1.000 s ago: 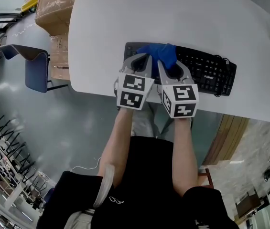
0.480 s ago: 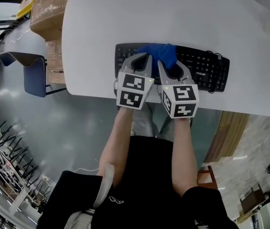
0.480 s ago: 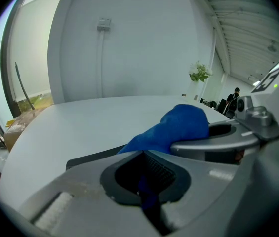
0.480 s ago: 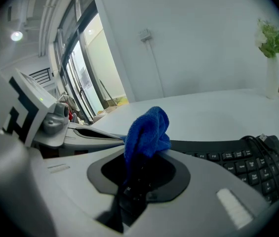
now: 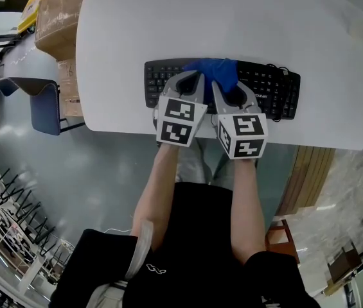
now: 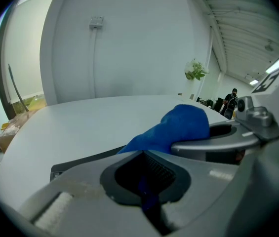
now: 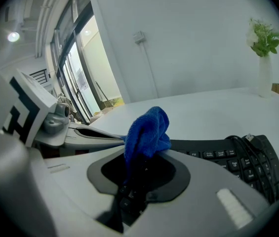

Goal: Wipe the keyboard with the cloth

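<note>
While left gripper (image 5: 189, 81) and right gripper (image 5: 227, 86) both pinch it, blue microfibre cloth (image 5: 214, 70) sits bunched at their tips on black plastic keyboard (image 5: 268, 84).

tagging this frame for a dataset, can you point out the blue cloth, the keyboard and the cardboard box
blue cloth (image 5: 214, 72): head view, middle of the bunched fabric.
keyboard (image 5: 266, 94): head view, keys on its right half.
cardboard box (image 5: 56, 21): head view, its top face.
</note>
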Demonstrator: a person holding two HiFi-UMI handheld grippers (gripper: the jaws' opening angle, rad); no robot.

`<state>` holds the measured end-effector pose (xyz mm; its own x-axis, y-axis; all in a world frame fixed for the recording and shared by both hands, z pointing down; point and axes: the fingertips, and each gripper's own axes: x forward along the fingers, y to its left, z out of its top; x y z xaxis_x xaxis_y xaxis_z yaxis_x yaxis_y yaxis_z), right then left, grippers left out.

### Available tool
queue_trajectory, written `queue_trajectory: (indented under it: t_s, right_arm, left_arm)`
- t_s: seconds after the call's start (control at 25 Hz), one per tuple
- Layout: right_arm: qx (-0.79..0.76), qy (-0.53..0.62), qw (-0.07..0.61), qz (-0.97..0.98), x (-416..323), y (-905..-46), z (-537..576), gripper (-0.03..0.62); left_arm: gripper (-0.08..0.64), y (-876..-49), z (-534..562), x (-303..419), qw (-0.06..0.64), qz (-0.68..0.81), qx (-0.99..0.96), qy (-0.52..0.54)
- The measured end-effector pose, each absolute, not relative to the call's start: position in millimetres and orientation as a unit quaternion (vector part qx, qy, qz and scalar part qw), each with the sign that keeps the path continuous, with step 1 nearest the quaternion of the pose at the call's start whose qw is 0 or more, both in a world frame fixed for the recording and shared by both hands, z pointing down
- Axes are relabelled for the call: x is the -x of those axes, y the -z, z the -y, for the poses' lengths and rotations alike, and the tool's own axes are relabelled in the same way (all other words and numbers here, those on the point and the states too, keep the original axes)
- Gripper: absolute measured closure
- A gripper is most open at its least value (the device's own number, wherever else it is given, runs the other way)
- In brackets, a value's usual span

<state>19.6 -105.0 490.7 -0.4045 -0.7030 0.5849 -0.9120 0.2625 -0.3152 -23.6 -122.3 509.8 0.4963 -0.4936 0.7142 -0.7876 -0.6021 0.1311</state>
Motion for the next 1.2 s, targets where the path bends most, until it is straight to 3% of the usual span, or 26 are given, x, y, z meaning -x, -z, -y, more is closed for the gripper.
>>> queue_trajectory:
  t_s: [1.2]
  right_arm:
    - [-0.56,-0.317,0.167,0.747,-107,-489,85,0.503]
  left_arm:
    - [0.563,-510,107,-67,0.23,0.339,-0.856,-0.317]
